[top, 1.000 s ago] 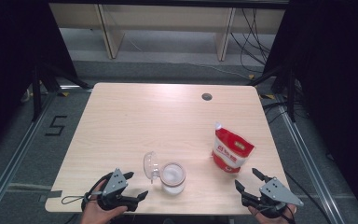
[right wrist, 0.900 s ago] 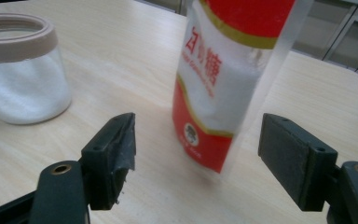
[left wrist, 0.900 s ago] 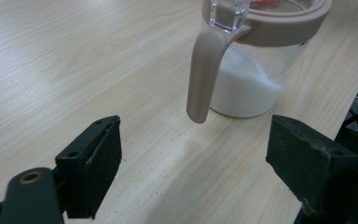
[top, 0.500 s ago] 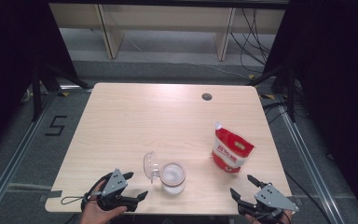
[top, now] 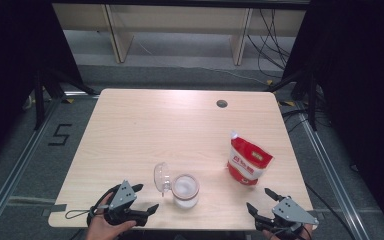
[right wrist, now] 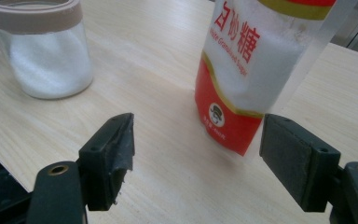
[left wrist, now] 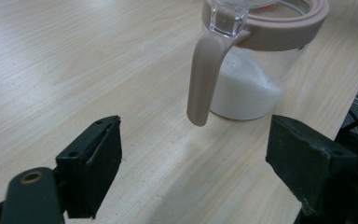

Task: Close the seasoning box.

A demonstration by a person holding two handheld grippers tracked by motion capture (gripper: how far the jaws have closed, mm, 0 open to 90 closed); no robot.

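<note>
— Pale wooden worktop (top: 145, 130), with what on it?
— Clear plastic jar with a beige rim (top: 185, 189) near the front edge, half full of white grains; clear hinged lid (top: 161, 177) tipped open on its left side, beige handle (left wrist: 204, 79) hanging down from the rim.
— And to the right?
— Red-and-white sugar pouch with a clear top (top: 247, 161), standing upright, well apart from the jar.
— Left hand-held gripper (top: 141, 200)?
— At the front edge, just left of the jar; jaws spread wide, nothing between them, pointed at the handle without touching it.
— Right hand-held gripper (top: 261, 200)?
— At the front right corner, just short of the pouch; jaws wide apart, clamped on nothing, bare wood between the pads (right wrist: 121, 154).
— Anything else up there?
— Small dark round grommet (top: 222, 103) near the far edge.
</note>
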